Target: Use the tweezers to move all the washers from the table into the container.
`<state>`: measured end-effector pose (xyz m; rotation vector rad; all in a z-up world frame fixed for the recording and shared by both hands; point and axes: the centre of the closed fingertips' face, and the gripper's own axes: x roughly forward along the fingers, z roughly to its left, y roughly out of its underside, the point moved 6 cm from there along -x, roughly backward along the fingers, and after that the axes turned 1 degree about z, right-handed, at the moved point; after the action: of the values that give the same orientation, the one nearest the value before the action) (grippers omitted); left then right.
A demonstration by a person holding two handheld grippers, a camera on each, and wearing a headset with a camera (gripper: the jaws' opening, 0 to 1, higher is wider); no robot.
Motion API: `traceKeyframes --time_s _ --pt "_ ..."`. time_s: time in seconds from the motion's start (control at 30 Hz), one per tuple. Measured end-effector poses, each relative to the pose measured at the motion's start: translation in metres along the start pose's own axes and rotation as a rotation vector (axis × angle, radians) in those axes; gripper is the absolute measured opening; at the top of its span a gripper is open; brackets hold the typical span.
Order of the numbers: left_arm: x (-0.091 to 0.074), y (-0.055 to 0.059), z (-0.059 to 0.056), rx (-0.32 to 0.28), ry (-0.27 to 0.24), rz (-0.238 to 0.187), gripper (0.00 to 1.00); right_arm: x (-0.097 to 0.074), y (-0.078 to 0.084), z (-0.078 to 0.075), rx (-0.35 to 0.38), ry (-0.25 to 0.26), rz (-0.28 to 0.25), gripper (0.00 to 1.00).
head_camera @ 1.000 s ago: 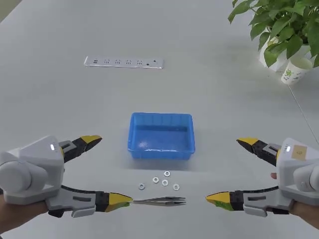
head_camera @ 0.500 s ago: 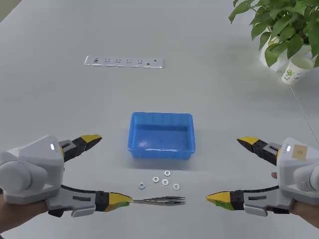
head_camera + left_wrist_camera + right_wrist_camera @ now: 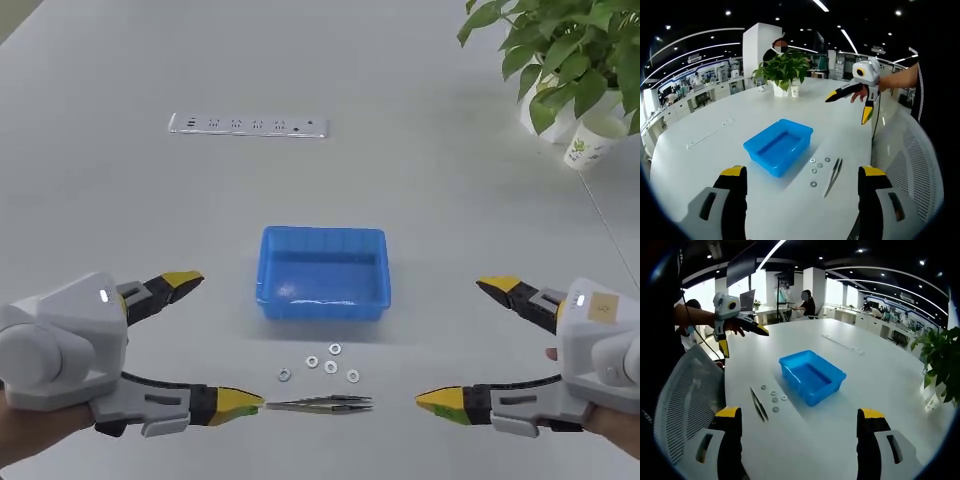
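Observation:
Several small silver washers [image 3: 327, 364] lie loose on the white table, just in front of an empty blue container [image 3: 324, 271]. Metal tweezers [image 3: 320, 404] lie flat below the washers, pointing sideways. My left gripper [image 3: 214, 340] hovers open at the lower left, its lower tip right beside the tweezers' left end. My right gripper [image 3: 468, 342] hovers open at the lower right, apart from the tweezers. In the left gripper view the container [image 3: 778, 145], washers [image 3: 816, 165] and tweezers [image 3: 833, 170] sit ahead between the jaws. The right gripper view shows the container [image 3: 812, 376], washers [image 3: 773, 399] and tweezers [image 3: 759, 404].
A white power strip [image 3: 248, 125] lies flat at the far side of the table. A potted green plant [image 3: 563, 62] and a paper cup [image 3: 593, 140] stand at the far right. A mesh chair [image 3: 687, 405] is at the table's near edge.

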<state>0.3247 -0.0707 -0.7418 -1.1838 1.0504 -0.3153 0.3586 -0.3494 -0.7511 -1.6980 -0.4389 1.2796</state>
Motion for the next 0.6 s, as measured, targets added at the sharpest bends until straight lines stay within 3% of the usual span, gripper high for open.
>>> traceKeyframes --time_s 0.33,0.6 --pt "0.0006 -0.0013 -0.0023 0.018 0.011 0.011 0.96 -0.0008 -0.0012 -0.0006 -0.022 -0.009 0.011 0.97" --pt "0.0048 0.0039 -0.0060 0.043 0.031 0.045 0.92 0.0032 -0.0001 -0.0009 -0.059 -0.025 0.036 0.95"
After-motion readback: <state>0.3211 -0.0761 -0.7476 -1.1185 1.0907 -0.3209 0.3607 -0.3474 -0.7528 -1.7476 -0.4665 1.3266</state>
